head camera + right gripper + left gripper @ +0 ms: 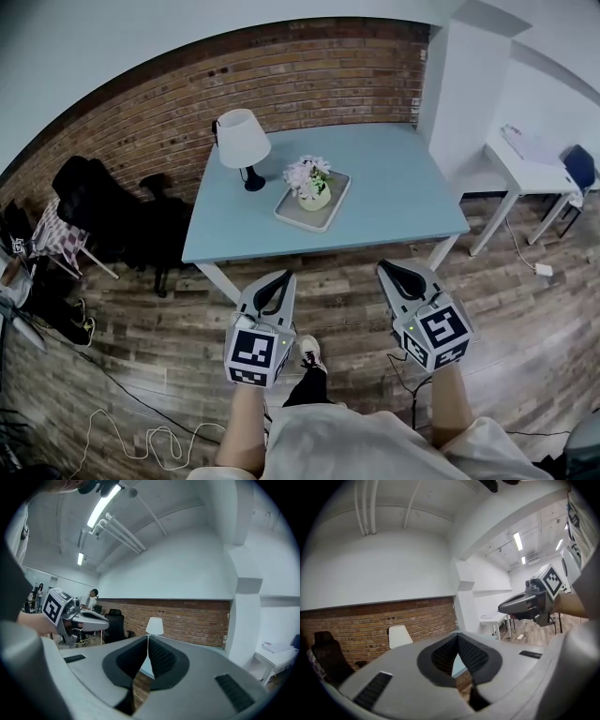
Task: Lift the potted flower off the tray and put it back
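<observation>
Sitting upright in the grey tray (pixel 298 218) near the middle of the desk (pixel 403 187), the potted flower (pixel 310 182) shows pale blooms above a light green pot, and nothing is touching it. On the same desk, toward its far left corner and just beside the tray, a lamp (pixel 242 142) with a white shade stands on a dark base. Both grippers hang off the desk's near edge, over the wooden floor (pixel 141 328), well apart from the pot. The left gripper (pixel 280 276) has its dark ribbed fingers (pixel 474 656) clenched together with nothing between them. The right gripper (pixel 386 267) is likewise empty, its fingers (pixel 161 660) pressed together at the tips with only a thin slit lower down. Each points toward the desk's near edge, side by side. A brick wall (pixel 309 75) runs behind the desk's far edge. Off the desk's left end sits a black chair (pixel 89 202), and beyond its right end stands a white table (pixel 530 164).
</observation>
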{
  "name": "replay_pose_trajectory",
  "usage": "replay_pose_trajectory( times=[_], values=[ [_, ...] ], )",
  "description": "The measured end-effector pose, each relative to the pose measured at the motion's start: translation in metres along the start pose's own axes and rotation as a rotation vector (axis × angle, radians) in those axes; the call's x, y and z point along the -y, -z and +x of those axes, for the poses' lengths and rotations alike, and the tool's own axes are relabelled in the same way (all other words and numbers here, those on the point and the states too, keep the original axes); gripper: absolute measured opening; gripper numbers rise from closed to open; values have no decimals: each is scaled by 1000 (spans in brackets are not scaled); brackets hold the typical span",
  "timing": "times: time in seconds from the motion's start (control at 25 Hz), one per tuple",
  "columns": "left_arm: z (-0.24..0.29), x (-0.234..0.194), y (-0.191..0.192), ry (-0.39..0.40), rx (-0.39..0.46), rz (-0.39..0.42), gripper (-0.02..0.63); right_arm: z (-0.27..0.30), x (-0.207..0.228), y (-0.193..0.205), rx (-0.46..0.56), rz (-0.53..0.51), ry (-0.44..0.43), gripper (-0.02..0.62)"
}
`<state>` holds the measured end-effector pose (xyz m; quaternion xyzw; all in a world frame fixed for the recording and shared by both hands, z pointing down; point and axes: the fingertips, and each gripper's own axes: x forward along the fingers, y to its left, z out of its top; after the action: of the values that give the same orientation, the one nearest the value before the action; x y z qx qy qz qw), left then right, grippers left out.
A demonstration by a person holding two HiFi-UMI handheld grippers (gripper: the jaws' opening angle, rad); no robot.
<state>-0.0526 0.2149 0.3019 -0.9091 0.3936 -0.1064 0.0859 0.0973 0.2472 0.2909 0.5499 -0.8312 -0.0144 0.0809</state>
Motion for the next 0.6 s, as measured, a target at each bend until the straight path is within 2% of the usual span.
replay_pose_trajectory(
  times=[0.6],
  values=[
    [75,-62,29,9,-29,-25,17,94,34,23,-56,19,-18,31]
  ],
)
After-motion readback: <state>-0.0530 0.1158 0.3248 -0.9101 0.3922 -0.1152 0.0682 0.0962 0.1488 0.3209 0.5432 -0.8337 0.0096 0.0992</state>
